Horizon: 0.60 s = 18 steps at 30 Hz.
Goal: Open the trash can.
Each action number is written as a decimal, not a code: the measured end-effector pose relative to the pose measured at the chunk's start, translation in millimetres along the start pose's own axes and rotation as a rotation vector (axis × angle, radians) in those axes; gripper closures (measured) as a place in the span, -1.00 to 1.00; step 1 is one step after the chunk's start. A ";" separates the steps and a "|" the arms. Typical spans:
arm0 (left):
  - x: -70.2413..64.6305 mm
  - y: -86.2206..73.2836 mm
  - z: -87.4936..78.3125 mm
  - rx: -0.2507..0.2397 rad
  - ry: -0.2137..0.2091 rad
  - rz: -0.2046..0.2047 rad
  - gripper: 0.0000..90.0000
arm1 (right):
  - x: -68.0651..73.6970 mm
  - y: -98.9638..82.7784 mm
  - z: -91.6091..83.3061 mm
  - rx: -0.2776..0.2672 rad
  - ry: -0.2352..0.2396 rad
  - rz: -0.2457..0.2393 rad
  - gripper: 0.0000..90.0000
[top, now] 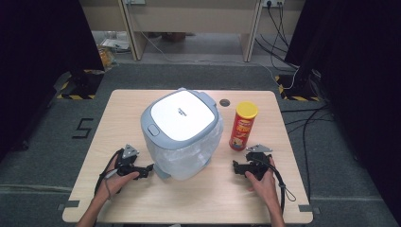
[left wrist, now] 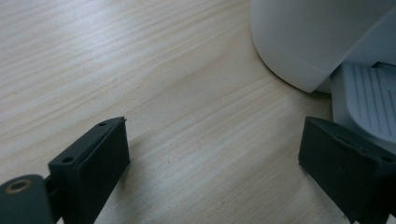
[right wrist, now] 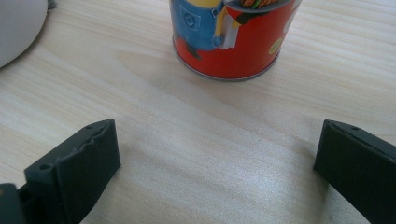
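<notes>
Both jaws wide apart, holding nothing. Left gripper [top: 150, 169] sits low-left of the bin [top: 182, 135], by its pedal [left wrist: 369, 100]. Right gripper [top: 235, 167] sits right of the bin on the desk [top: 118, 113], just below the chip can [top: 243, 125]. Risks: tall can tips w/ an off-centre pinch; left jaws may nudge the light bin.

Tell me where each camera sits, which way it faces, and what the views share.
High view: above the person's side, looking forward and down on the table; both forearms, left gripper and right gripper show.
Left gripper view: rides low on that gripper, facing the bin and its pedal; its open black jaws show.
Right gripper view: rides low on that gripper, facing the chip can; its open jaws show.
Shared: the high view also holds the bin and the chip can.
</notes>
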State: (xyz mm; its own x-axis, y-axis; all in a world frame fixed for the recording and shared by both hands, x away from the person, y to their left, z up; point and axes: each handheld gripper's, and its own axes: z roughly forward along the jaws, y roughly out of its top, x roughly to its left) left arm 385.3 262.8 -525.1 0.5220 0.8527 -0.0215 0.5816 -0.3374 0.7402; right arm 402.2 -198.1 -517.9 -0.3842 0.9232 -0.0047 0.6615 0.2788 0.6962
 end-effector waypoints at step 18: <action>2.6 -5.0 -25.8 -0.084 -0.048 -0.050 -0.67 | -0.1 0.2 0.2 0.000 0.007 -0.003 -0.99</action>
State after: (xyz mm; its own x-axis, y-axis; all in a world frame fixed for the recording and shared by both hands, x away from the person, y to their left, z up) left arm 367.6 277.0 -511.6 0.5238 0.8470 -0.0905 0.5547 -0.2586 0.7908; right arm 402.6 -198.1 -517.9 -0.3908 0.9205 -0.0019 0.6600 0.2817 0.6964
